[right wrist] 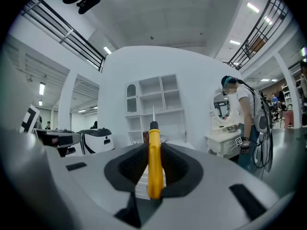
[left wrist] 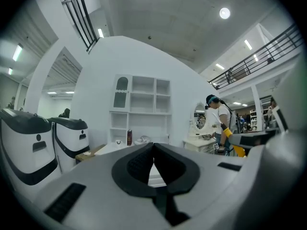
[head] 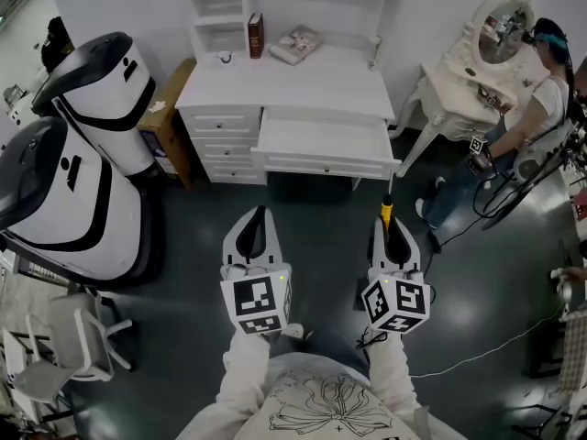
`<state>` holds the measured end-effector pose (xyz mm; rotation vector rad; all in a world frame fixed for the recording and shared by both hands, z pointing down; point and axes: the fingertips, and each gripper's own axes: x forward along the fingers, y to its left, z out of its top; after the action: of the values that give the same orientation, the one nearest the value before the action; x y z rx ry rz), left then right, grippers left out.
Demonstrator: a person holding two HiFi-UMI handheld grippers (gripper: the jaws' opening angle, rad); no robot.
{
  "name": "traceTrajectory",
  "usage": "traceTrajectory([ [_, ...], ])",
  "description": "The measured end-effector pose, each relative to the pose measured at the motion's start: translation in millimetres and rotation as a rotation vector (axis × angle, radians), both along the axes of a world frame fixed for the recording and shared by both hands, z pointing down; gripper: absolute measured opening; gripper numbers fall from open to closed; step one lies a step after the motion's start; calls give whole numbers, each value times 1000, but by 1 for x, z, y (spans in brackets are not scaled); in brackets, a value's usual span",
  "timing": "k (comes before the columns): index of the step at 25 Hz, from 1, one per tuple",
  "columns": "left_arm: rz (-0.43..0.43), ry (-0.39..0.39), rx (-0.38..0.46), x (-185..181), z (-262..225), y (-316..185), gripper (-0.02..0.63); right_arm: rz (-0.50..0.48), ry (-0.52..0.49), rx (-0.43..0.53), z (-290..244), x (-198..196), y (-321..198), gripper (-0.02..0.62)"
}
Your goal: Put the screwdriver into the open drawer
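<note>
Half the job looks done: the right tool point(head: 389, 232) is clamped on the yellow handle of the screwdriver point(right wrist: 153, 157), whose tip points level toward the desk point(head: 293, 85). Still to do, I judge: carry it over the floor to the open drawer point(head: 323, 165), which stands well apart from both tools, and release it inside. That drawer shows only a bare white bottom. The left tool point(head: 258, 220) has its jaws closed together, holding nothing.
</note>
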<state>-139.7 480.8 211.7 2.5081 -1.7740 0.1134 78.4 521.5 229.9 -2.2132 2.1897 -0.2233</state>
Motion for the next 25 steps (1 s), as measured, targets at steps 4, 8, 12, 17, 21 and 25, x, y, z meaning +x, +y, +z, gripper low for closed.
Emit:
traceTrajectory([
  [4, 12, -7, -16, 0, 7, -9, 5, 5, 1, -19, 7, -2, -7, 75],
  [8, 8, -3, -22, -1, 9, -24, 5, 4, 8, -27, 8, -3, -20, 75],
  [12, 5, 5, -35, 3, 16, -46, 5, 0, 5, -37, 16, 2, -42, 75],
  [17, -10, 3, -34, 15, 20, -88, 5, -17, 3, -42, 22, 15, -88, 75],
  [21, -28, -2, -38, 28, 25, -131, 5, -34, -4, -46, 28, 30, -135, 75],
  [25, -54, -3, -50, 44, 27, -182, 5, -59, -15, -50, 30, 49, -194, 75],
])
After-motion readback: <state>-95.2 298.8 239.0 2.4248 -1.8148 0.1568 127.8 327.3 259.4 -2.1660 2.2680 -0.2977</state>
